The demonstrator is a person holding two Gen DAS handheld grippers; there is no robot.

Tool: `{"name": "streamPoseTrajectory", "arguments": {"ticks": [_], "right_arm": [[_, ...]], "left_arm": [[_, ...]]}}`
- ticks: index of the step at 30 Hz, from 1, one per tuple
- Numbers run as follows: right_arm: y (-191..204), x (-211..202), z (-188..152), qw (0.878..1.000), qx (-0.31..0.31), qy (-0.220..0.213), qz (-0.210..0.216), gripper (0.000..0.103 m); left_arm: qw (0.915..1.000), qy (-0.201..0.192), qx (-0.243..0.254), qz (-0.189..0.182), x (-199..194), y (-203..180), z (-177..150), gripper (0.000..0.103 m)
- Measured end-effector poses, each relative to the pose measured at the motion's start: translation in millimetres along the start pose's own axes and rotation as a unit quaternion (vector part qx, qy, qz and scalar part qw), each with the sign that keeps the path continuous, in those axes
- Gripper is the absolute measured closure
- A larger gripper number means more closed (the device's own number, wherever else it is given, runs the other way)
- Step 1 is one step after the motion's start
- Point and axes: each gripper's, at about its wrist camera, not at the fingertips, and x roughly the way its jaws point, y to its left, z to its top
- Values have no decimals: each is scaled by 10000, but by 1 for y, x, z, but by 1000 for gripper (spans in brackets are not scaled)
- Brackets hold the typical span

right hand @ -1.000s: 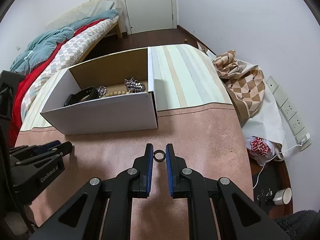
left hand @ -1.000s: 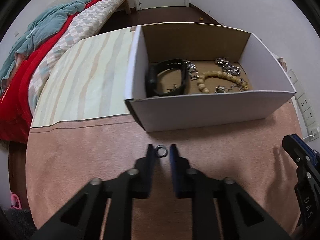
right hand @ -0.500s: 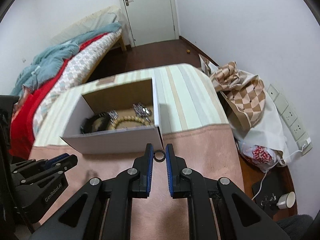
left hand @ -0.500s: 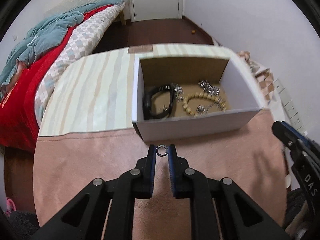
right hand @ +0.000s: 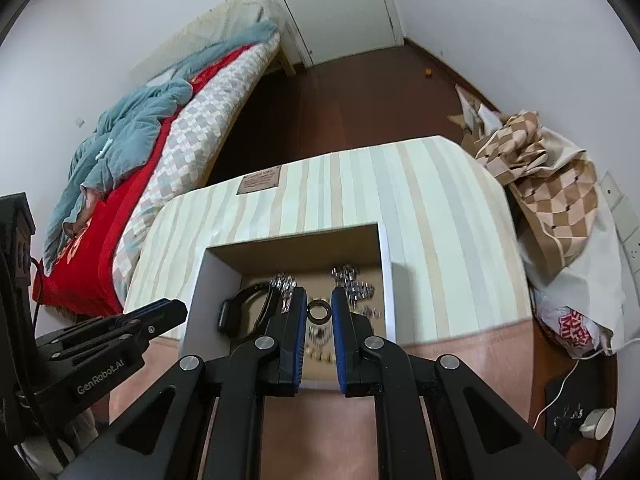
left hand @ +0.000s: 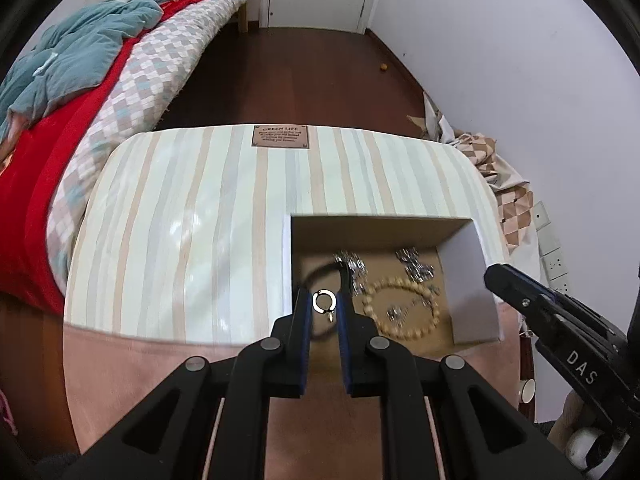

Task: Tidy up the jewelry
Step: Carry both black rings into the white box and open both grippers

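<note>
Tiny, light, rigid, slick: best pinched across the outer rim, as now. Left claw [left hand: 325, 304] clenched on a silver ring [left hand: 323, 303] (small tag dangling); right claw [right hand: 319, 311] clenched on a dark ring [right hand: 319, 312]. Both poised over the open cardboard box [right hand: 387, 264], above beads and chains.

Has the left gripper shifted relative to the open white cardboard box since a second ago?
Yes. The left gripper, shut on a small silver ring, has risen and advanced from the pink cloth to over the white cardboard box.
</note>
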Motion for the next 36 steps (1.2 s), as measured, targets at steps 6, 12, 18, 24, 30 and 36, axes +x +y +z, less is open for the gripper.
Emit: {"name": "streamPoseTrajectory", "arguments": {"ticks": [6,12,18,24,30,36], "right_arm": [[-2,41,27,9979,-26,578,283,90],[-6,54,39,9957,157,741,528,65],[-16,25,34,9989,215,311,276,50],[-9,2,15,9952,-246,238,-913,33],[-1,-10,-10,9895,-429,447,-1309,9],[12,-36,-33,9846,-505,363,-1635,2]], "left_arm": [[9993,356,88,-84,19,-3,17,91],[9998,192,-35,43,12,0,24,75],[9984,-273,-79,484,-11,8,16,23],[9960,-211,29,863,-12,11,-4,0],[9942,-80,102,1071,-14,10,-30,0],[9941,-238,38,1058,-45,6,-46,0]]}}
